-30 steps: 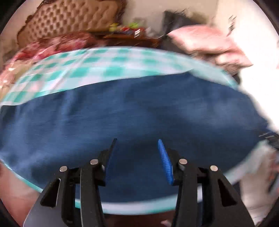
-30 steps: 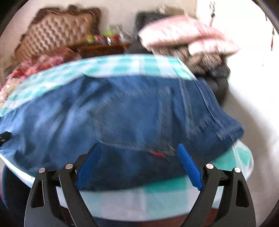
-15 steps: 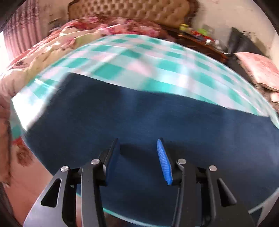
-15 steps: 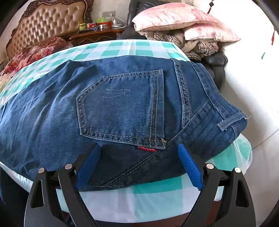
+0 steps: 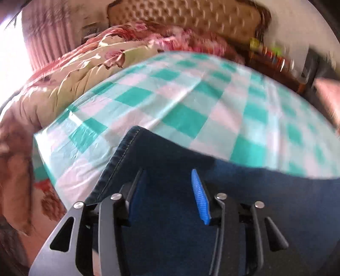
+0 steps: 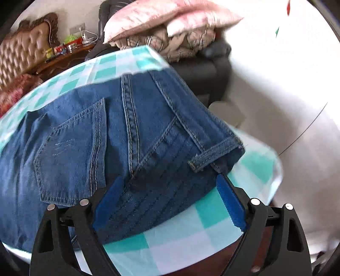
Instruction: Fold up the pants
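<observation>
A pair of dark blue denim pants (image 6: 89, 148) is lying flat on a table covered by a teal-and-white checked tablecloth (image 5: 191, 102). In the right wrist view the waist end is showing: a back pocket (image 6: 72, 152) is facing up, with a belt loop (image 6: 214, 155) at the waistband corner near the table's right edge. The right gripper (image 6: 167, 201) is hovering over the waistband, its blue-padded fingers (image 6: 229, 203) spread wide apart and holding nothing; one finger is sitting over the denim and the other over the bare cloth just beside it.

In the left wrist view the hem end of a leg (image 5: 127, 144) is lying on the tablecloth, its stitched edge running diagonally toward the camera. The left gripper (image 5: 167, 191) is sitting above the denim just inside that hem, its fingers (image 5: 199, 199) parted with a clear gap and nothing clamped between them (this view is somewhat blurred).

Beyond the table, a floral quilt (image 5: 89, 57) is lying on a bed with a tufted headboard (image 5: 191, 19). Pink pillows (image 6: 167, 17) are stacked on a dark chair (image 6: 204, 70).
</observation>
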Tool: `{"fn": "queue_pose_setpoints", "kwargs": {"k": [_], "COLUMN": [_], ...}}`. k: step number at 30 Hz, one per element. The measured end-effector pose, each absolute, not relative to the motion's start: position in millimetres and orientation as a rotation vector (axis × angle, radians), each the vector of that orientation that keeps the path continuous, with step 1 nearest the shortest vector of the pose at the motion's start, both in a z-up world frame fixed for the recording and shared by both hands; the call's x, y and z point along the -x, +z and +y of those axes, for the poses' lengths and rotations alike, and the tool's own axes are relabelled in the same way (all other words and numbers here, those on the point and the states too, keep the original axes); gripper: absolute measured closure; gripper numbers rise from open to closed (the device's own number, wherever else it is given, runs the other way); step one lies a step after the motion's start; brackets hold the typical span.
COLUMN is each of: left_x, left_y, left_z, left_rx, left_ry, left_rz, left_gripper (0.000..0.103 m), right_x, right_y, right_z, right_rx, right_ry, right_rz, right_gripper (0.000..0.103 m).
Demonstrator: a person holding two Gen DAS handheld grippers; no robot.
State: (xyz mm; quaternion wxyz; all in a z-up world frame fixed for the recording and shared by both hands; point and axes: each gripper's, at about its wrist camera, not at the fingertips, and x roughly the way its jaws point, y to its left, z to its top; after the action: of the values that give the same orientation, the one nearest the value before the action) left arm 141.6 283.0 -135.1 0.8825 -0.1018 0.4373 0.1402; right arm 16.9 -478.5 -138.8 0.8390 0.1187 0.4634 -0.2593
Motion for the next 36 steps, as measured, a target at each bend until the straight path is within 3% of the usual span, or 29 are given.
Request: {"fn": "queue_pose_setpoints", "kwargs": {"k": [4, 7, 11, 16, 20, 23, 26, 28, 35, 36], "left_x": [-102.4, -77.2, -54.0, -47.5, -46.0, -42.6, -44.0, -47.1, -39.8, -35.7], "left_y": [-122.1, -122.6, -134.4, -147.4, -149.8, -147.0, -156.7, -160.8, -147.2, -145.9], "left_z": [266.8, 249.1, 230.5, 201.3, 209.8, 208.9, 208.0, 211.8, 291.6, 305.0], "left_rx": [0.222, 0.251, 0.365, 0.384, 0.42, 0.377, 0.326, 0.254, 0.364, 0.407], "left_ry": [0.271, 0.212, 0.153, 0.057, 0.103, 0.102, 0.079, 0.098, 0.315, 0.329], "left_rz": [0.879, 0.873, 0.893, 0.933, 0.918, 0.909, 0.934, 0.932, 0.855, 0.84], "left_gripper": [0.047, 0.047, 0.047, 0.047, 0.049, 0.058, 0.058, 0.066, 0.067, 0.067], "right_x": [-7.4, 15.6, 46.5, 62.0, 39.6, 12.6, -14.9, -28.4, -61.6, -66.8], "right_y": [-129.9, -107.2, -100.7, -115.0, -96.6, -90.5, -106.9, -114.8, -137.6, -143.4], "right_z": [-470.6, -488.9, -552.1, -586.3, -546.2, -498.3, -451.8, -423.6, -329.7, -325.5], "right_rx": [-0.195, -0.274, -0.564, -0.855, -0.588, -0.351, -0.286, -0.239, 0.004, 0.041], "right_ry": [-0.575, -0.651, -0.706, -0.626, -0.63, -0.561, -0.412, -0.361, -0.186, -0.206], "right_rz": [0.942, 0.807, 0.764, 0.757, 0.745, 0.763, 0.834, 0.868, 0.924, 0.93], "right_gripper": [0.018, 0.018, 0.03, 0.031, 0.031, 0.032, 0.037, 0.037, 0.037, 0.032]}}
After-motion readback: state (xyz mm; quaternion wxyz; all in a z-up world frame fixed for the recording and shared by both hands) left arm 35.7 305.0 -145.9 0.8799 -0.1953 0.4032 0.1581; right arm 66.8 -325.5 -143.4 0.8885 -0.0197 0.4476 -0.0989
